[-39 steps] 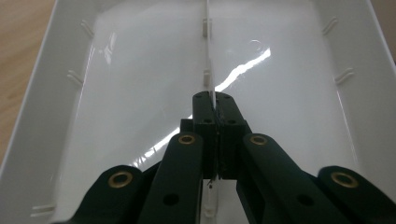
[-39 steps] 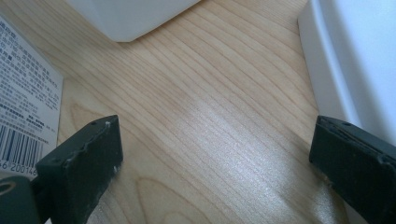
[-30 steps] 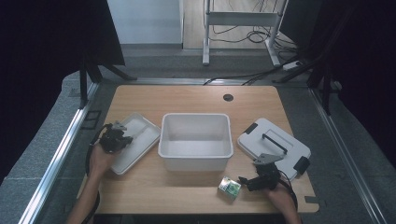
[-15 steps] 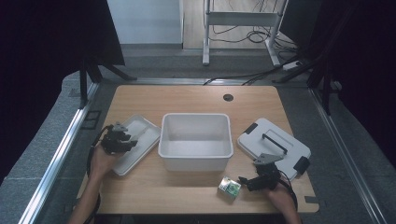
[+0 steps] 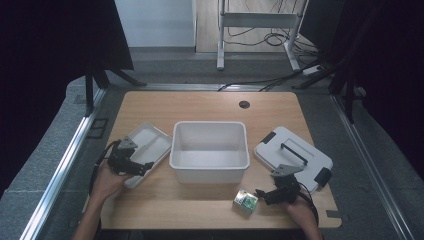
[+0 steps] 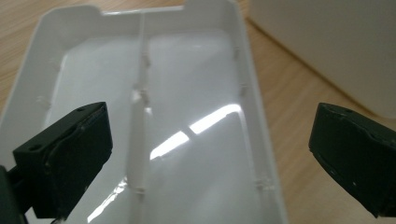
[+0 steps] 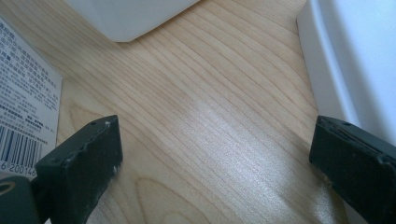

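Wooden table [image 5: 210,107] under dark surrounds, cables on the floor behind. Your left gripper [image 5: 131,162] has just been opening; its jaws now stand released with nothing between them, poised over the near end of the white divided tray [image 6: 187,93]. The tray lies flat ahead of those jaws, its centre rib running away between them, likely set down beside the bin to clear it. Your right gripper [image 5: 272,196] also stands spread and empty, pads on neither thing. The small printed box [image 5: 246,201] sits just beside its left jaw, barcode panel [image 7: 23,116] showing; the white lid [image 5: 295,155] with its handle lies just off the right jaw. The white bin [image 5: 210,150] stands ahead, between both grippers, the main obstacle to reaching across.
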Demonstrator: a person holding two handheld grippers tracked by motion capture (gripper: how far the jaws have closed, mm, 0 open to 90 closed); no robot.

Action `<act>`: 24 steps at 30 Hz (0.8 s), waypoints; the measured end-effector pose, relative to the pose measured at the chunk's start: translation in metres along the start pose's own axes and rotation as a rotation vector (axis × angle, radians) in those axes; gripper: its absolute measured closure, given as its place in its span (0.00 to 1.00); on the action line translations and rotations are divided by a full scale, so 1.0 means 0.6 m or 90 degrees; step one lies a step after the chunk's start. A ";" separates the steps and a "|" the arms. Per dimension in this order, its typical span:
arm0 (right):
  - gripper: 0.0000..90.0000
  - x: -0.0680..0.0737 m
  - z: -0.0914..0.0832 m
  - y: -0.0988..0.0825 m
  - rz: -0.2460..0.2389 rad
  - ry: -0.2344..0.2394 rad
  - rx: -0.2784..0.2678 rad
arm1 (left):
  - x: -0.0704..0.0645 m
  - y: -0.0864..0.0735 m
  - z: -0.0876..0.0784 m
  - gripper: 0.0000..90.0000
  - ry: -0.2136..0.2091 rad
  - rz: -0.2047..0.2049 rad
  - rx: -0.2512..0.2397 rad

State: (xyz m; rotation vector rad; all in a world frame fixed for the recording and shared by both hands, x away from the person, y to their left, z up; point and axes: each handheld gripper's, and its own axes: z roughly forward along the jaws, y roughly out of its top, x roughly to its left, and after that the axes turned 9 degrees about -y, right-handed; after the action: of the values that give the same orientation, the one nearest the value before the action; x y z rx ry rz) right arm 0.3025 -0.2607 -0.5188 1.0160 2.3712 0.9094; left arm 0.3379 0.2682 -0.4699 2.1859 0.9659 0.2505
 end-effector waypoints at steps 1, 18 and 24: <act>0.02 0.000 0.000 0.000 0.000 0.000 0.000 | -0.006 0.000 -0.002 0.00 -0.005 0.005 -0.005; 0.03 0.002 0.000 0.002 0.016 -0.008 0.002 | -0.106 -0.021 0.027 0.00 -0.069 0.072 -0.017; 0.04 0.002 -0.005 0.006 0.025 -0.001 0.009 | -0.129 -0.036 0.050 0.00 -0.078 0.075 -0.010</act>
State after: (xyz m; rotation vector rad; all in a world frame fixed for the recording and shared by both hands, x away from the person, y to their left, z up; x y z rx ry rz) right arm 0.3016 -0.2592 -0.5145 1.0711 2.3669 0.9070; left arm 0.2845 0.2070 -0.4979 2.2194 0.7679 0.1762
